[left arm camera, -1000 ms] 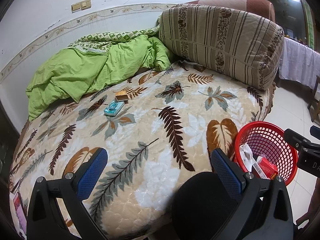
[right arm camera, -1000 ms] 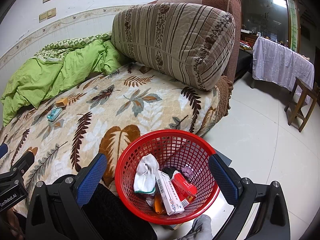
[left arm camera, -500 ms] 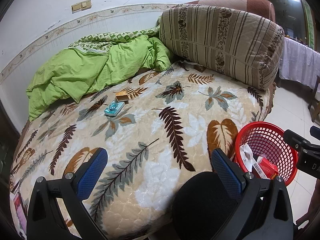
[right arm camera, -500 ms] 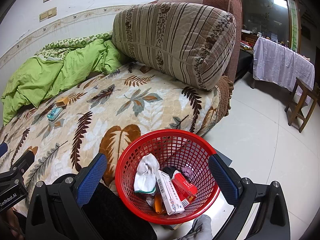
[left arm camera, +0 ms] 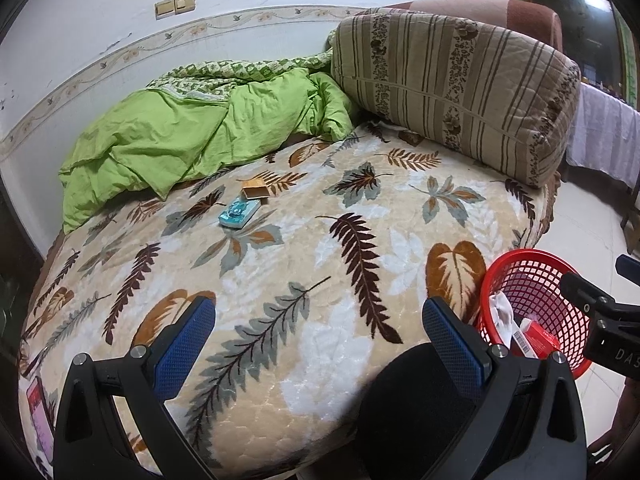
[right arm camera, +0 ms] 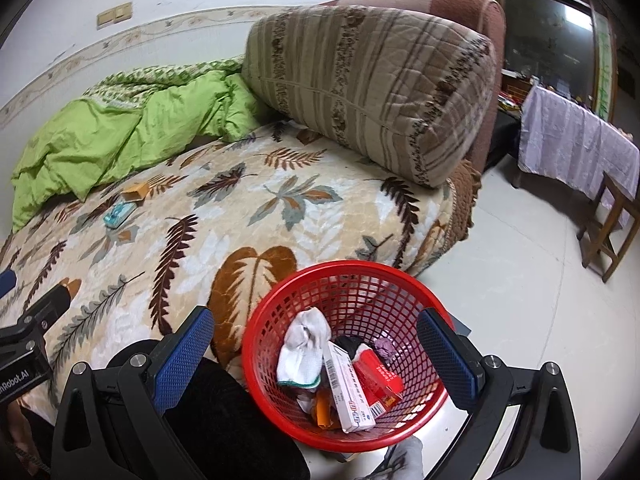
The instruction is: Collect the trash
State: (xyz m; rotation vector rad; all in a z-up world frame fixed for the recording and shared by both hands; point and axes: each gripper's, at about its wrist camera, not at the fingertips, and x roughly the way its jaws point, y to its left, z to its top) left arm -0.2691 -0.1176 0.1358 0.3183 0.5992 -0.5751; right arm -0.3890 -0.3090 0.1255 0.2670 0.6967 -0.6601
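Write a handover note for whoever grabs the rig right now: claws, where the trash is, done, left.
Left claw: open, empty, hanging over the near edge of the bed.
Right claw: open, empty, above the red basket, which stands on the floor against the bed's side.
Done: the basket holds a white sock, a white carton, a red box and some smaller bits.
Left: a teal packet and a small brown box lie close together mid-bed, near the green quilt. A pink item shows at the bed's near-left edge; unclear whether it is trash.
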